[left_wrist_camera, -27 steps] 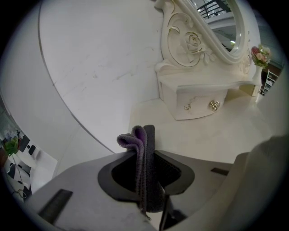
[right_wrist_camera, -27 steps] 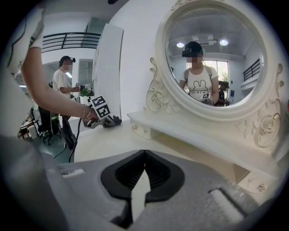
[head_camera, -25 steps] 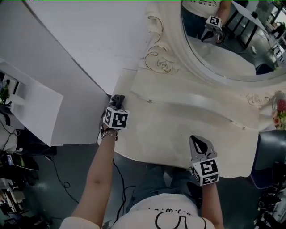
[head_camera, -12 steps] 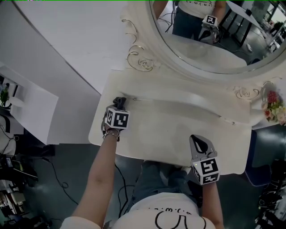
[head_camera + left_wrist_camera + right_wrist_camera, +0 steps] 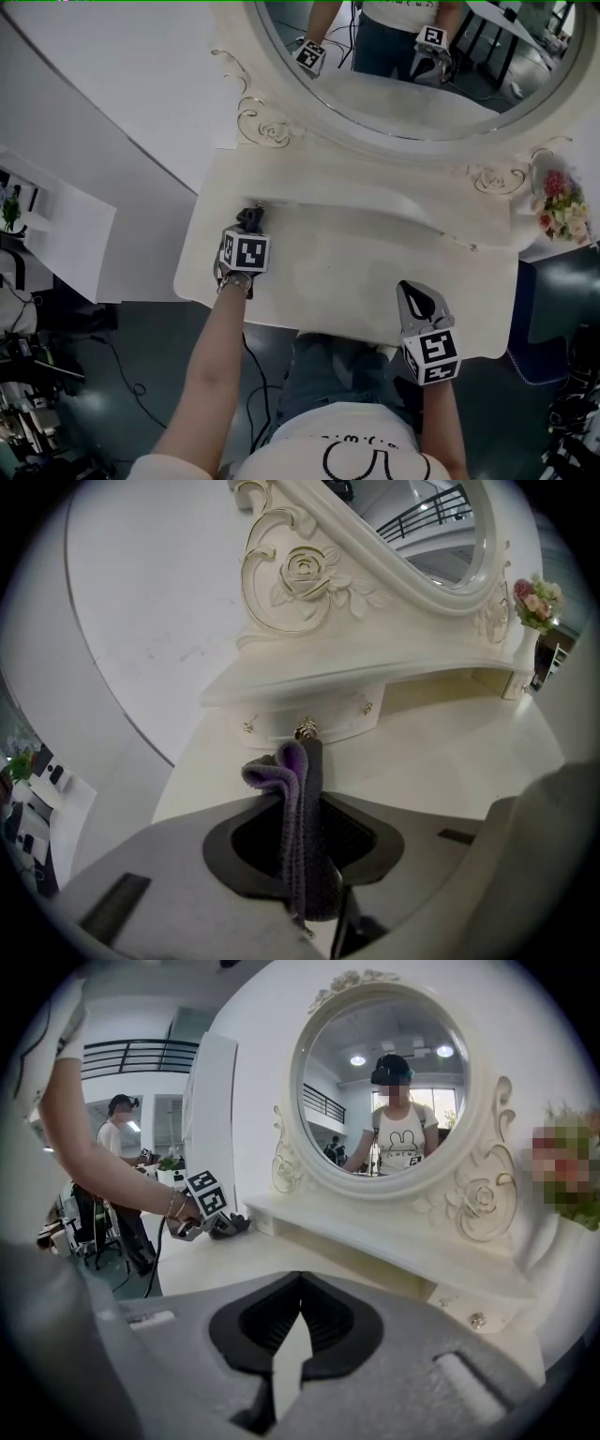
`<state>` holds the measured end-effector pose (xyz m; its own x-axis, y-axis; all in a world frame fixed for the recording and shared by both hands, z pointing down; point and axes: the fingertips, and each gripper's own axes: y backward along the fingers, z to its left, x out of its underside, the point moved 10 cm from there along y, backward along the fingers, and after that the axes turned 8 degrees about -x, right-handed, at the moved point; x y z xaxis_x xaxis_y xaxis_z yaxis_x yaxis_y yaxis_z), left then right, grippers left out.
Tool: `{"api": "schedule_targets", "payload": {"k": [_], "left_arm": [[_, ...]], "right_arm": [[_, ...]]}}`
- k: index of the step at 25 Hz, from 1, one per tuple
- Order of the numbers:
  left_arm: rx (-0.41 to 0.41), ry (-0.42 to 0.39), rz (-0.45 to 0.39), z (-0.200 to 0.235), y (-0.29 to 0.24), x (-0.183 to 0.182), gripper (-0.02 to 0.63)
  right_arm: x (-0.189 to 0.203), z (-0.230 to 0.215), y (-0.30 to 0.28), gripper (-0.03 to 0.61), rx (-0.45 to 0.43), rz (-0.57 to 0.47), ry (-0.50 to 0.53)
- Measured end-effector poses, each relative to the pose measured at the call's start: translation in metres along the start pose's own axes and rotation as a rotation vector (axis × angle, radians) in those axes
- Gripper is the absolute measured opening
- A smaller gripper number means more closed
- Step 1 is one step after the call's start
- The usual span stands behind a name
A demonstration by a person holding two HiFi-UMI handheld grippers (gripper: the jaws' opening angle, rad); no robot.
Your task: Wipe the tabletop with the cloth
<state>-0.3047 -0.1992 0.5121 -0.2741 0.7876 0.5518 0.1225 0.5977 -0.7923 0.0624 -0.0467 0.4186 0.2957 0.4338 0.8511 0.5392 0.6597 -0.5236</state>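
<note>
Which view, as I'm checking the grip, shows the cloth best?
The left gripper view: the left gripper pinches the folded purple-grey cloth close up. The head view shows a dark bit at that gripper's tip; the right gripper view, a small dark lump.

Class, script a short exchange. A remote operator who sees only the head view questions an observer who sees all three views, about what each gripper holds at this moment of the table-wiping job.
Operator: From the head view I can't tell what the left gripper has. Is anything in it?
Observer: Yes. The left gripper view shows its jaws clamped on a folded cloth, grey outside and purple inside.
Operator: And the right gripper?
Observer: The right gripper view shows its jaws closed tip to tip with nothing between them, above the tabletop.
</note>
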Motion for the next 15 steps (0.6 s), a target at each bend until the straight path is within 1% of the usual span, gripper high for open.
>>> {"api": "schedule_targets", "payload": {"k": [6, 10, 15], "left_arm": [[0.019, 0.027, -0.001, -0.03, 0.01, -0.003, 0.095], [0.031, 0.017, -0.003, -0.057, 0.017, -0.006, 0.095], [0.046, 0.014, -0.015, -0.09, 0.026, -0.01, 0.095]], "right_arm": [[0.011, -0.019, 0.022, -0.003, 0.006, -0.021, -0.028], [0.023, -0.036, 0.04, -0.003, 0.026, -0.034, -0.065], [0.037, -0.05, 0.061, -0.003, 0.045, -0.049, -0.086]]}}
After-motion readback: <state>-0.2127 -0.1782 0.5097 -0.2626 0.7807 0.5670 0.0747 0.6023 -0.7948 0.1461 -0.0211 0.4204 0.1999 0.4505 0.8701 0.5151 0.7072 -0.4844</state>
